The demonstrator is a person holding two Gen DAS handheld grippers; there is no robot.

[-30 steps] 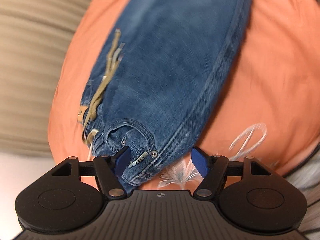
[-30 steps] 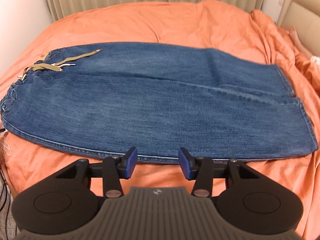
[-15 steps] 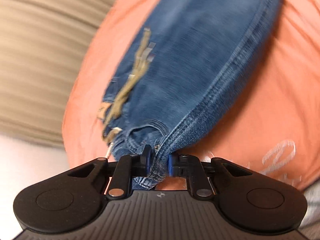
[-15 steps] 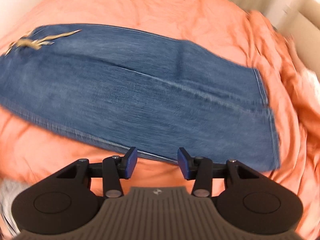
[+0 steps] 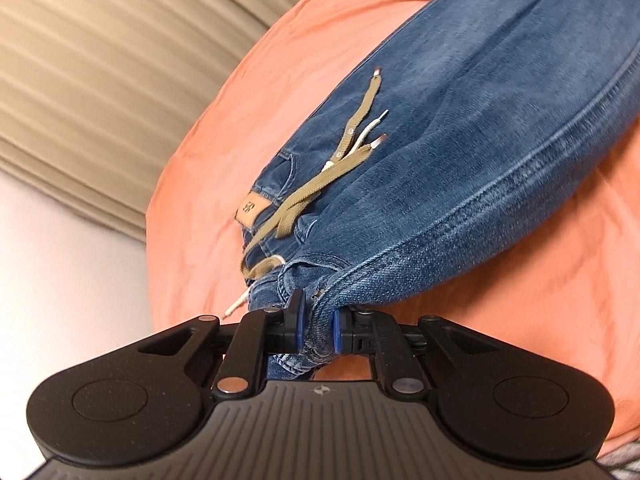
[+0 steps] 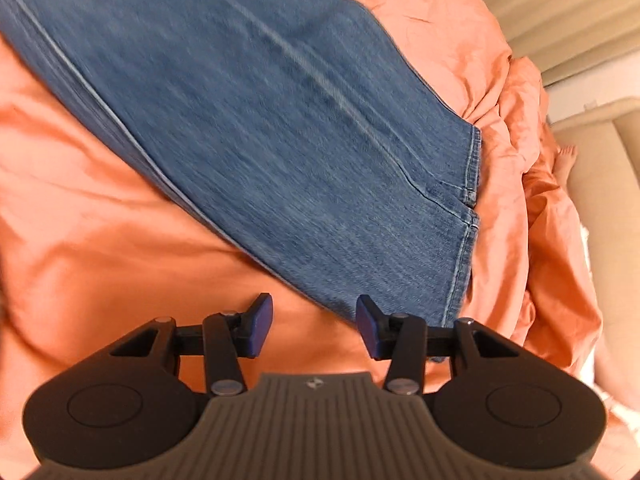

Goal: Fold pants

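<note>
The jeans [image 5: 500, 120] are faded blue denim, folded lengthwise on the orange bedcover [image 5: 224, 128], running off toward one o'clock from my left claw [image 5: 316, 330]. I've just closed its blue pads on the bunched waistband corner, cloth squeezed between them. A flat olive drawstring [image 5: 320, 188] with white tips trails across the waist, a tan leather patch [image 5: 251, 210] at its nine o'clock. My right claw [image 6: 314, 326] hangs parted, nothing between its pads, over smooth cover; the stitched leg hems [image 6: 472, 184] sit at two o'clock. Ribbed beige curtain [image 5: 100, 80] behind.
</note>
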